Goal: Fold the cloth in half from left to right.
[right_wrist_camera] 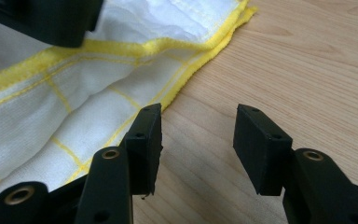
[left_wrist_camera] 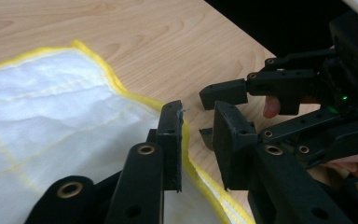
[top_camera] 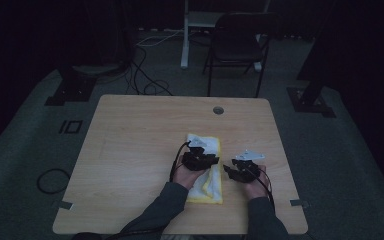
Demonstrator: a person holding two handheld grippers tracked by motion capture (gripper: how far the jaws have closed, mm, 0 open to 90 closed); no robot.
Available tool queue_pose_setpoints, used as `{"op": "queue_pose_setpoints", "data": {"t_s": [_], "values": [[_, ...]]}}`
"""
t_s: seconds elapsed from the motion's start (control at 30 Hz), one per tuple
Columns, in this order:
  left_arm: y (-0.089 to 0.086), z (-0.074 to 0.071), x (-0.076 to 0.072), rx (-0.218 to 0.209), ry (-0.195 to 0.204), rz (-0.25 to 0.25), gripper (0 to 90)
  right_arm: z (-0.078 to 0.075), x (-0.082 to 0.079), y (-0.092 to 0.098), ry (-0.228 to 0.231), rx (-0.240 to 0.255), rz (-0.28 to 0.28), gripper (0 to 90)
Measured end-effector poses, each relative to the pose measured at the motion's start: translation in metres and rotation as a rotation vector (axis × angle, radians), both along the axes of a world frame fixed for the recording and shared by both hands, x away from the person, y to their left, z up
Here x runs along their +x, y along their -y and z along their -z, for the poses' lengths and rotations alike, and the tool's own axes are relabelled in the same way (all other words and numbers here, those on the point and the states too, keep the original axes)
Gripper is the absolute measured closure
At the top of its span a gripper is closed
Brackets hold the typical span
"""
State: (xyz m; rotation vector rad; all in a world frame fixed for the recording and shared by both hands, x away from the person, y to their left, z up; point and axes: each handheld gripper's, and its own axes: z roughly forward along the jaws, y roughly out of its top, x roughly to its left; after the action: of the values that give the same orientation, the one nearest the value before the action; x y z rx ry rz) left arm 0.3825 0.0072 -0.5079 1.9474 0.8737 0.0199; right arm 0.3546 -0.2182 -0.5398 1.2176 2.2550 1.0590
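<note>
A white cloth with yellow edging [top_camera: 207,145] lies folded on the wooden table [top_camera: 140,130], right of centre. My left gripper [top_camera: 211,161] hovers low over the cloth's right side. In the left gripper view its jaws [left_wrist_camera: 198,135] stand apart above the yellow hem [left_wrist_camera: 121,88], and nothing is pinched between them. My right gripper [top_camera: 228,171] sits just right of the cloth and faces it. Its jaws [right_wrist_camera: 198,140] are open over bare wood beside the cloth's edge [right_wrist_camera: 74,102]. The two grippers are close, tip to tip, and the right gripper [left_wrist_camera: 209,114] appears just past the left one's jaws.
A cable hole [top_camera: 218,110] sits near the table's far edge. Behind the table stand a dark folding chair [top_camera: 237,42] and a white stand leg [top_camera: 185,45]. Cables [top_camera: 145,75] trail on the floor. The table's left half is bare wood.
</note>
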Motion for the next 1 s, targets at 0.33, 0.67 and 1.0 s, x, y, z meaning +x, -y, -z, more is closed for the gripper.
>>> {"op": "queue_pose_setpoints", "data": {"t_s": [0.33,0.67,1.0], "values": [[-0.031,-0.003,-0.024,0.065,0.061,-0.013,73.7,-0.015,-0.007,-0.010,0.047,0.013,-0.009,51.6],[-0.056,0.019,-0.067,0.164,0.056,0.048,74.2,-0.031,-0.015,-0.034,0.108,0.022,-0.051,50.8],[-0.075,0.031,-0.080,0.218,0.046,0.037,75.8,-0.032,-0.016,-0.061,0.118,-0.010,-0.087,48.1]]}}
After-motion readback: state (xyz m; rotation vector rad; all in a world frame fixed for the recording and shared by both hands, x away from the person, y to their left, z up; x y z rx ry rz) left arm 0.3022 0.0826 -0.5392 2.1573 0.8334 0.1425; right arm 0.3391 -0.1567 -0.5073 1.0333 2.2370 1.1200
